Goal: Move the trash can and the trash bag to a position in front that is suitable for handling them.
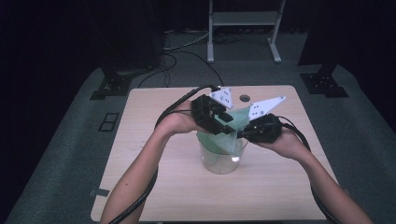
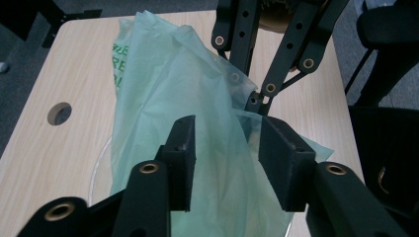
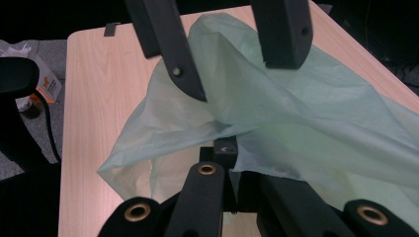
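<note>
High view: green bag (image 1: pixel 232 127) over clear tub (image 1: pixel 222 161), table hole (image 1: pixel 244 98) beyond.

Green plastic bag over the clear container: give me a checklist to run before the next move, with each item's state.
1. Right gripper pinches the green plastic bag: ok, jaws shut on a bunched fold.
2. Left gripper grips the bag: not ok, film lies between its jaws, but the pads stand apart.
3. Bag hangs above the clear container: ok, its lower part drops inside.
4. Bag mouth spread over the container's rim: not ok, the film is bunched.
5. Container upright on the table: ok.
6. Bag free of tears: cannot tell.
</note>
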`<state>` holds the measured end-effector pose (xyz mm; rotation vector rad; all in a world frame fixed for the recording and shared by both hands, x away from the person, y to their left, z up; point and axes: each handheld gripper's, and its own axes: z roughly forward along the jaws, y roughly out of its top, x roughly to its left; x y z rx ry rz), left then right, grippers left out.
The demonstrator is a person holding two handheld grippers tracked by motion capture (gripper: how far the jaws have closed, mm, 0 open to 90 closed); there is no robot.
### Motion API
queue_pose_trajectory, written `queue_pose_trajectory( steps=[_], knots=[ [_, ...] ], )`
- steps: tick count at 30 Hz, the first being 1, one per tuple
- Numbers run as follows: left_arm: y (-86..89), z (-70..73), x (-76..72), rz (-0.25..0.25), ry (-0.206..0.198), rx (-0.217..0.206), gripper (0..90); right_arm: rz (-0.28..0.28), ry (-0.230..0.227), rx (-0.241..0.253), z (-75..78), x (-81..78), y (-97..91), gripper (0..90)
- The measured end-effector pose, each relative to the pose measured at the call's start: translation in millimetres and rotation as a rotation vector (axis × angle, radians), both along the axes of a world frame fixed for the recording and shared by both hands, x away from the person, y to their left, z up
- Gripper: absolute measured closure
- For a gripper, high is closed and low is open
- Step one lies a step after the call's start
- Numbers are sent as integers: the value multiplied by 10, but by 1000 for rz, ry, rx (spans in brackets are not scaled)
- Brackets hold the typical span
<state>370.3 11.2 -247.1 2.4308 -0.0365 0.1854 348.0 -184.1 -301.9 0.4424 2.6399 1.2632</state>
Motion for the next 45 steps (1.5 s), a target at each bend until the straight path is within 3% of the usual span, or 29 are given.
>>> queue_pose_trajectory(
  steps=[8, 14, 28, 45],
  knots=[
    [-53, -28, 14, 13, -11, 21, 768, 0, 6, -6, 9, -24, 3, 900],
    [36, -9, 50, 51, 2, -18, 851, 2, 2, -10, 7, -20, -19, 900],
    [469, 29, 51, 135, 8, -111, 897, -30, 7, -22, -3, -4, -169, 900],
    [922, -117, 20, 207, 36, -184, 897, -92, 13, -28, 21, -13, -401, 900]
  ],
)
